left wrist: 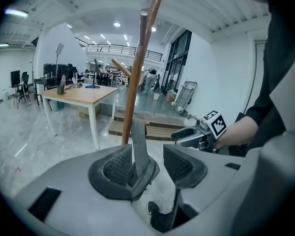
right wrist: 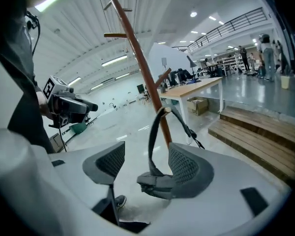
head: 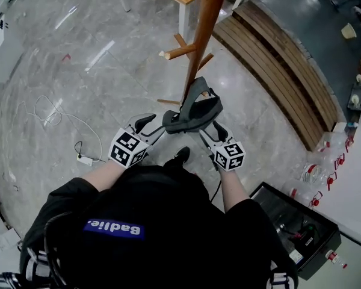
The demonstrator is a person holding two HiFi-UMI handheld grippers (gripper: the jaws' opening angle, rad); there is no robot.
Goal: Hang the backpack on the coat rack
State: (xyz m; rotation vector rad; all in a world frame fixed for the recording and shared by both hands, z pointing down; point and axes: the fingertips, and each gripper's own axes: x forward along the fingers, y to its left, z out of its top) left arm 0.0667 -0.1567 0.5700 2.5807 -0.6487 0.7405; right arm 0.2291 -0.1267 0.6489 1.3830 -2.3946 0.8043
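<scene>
Both jaws stand wide apart, left gripper (head: 153,127) and right gripper (head: 209,131) flanking the grey strap (right wrist: 151,136) without pinching it, so each should back straight out without snagging; the dark grey backpack (head: 192,110) hangs slumped, strap looped over a peg (right wrist: 166,111) of the wooden coat rack (head: 203,35).

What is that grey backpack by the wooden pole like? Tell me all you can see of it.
Small and dark grey, the backpack looks like soft fabric. Its strap loops over a peg on the wooden coat rack, and the body hangs below, off the floor. It sits between the left gripper and right gripper, both with fingers open; the strap rises between the left one's fingers.
</scene>
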